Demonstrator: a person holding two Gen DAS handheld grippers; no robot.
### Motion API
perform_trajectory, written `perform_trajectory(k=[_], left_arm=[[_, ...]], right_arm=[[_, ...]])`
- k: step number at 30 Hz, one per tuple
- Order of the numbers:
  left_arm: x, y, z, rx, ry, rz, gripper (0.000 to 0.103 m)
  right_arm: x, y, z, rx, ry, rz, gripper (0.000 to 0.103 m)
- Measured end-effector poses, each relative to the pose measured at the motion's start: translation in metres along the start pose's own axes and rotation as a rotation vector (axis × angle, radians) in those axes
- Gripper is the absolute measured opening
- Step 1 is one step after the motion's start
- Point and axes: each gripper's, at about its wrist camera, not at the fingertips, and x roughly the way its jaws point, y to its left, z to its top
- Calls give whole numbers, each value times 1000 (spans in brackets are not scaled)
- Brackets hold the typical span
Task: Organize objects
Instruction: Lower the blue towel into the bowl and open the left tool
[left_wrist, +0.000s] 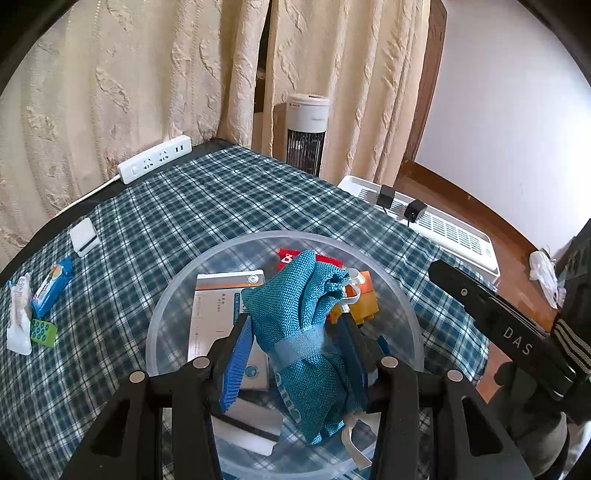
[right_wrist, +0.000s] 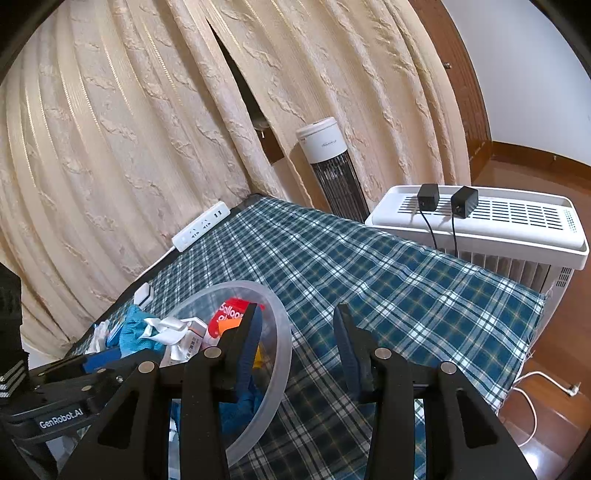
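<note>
Left wrist shows snack packets (left_wrist: 50, 286); right wrist: adapters (right_wrist: 428, 197) clearly.

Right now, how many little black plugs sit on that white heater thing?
2: one black plug sits left on the white heater's top grille, the other just right of it, cords trailing down.

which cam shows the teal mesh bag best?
Left wrist: the teal mesh bag sits centred between the left gripper's fingers, over the clear bowl. Right wrist catches only a teal scrap behind the bowl rim.
</note>
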Motion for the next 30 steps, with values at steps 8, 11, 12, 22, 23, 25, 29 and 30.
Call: perform_trajectory(k=[8,11,12,22,23,25,29,30], left_arm=[[4,-3,-2,3,9,-16,50],[5,-4,-2,1,5,-20,52],[5,-4,-2,0,5,-21,62],[-10,2,-4,-6,-28,-5,85],[-12,4,-4,-6,-35,1,87],[-16,7,-5,-9,-46,14,90],[-21,17,-7,-34,-56,33,95],[-22,20,-8,-45,-55,38,95]], right_arm=[[1,1,-1,-2,3,1,42],[2,3,-2,-5,5,2,42],[2,3,-2,-5,5,3,42],[1,9,-6,-13,10,10,42],[1,10,-6,-15,11,12,42],[1,12,-7,-17,12,13,42],[2,15,-9,-20,16,16,43],[2,17,-9,-22,17,17,43]])
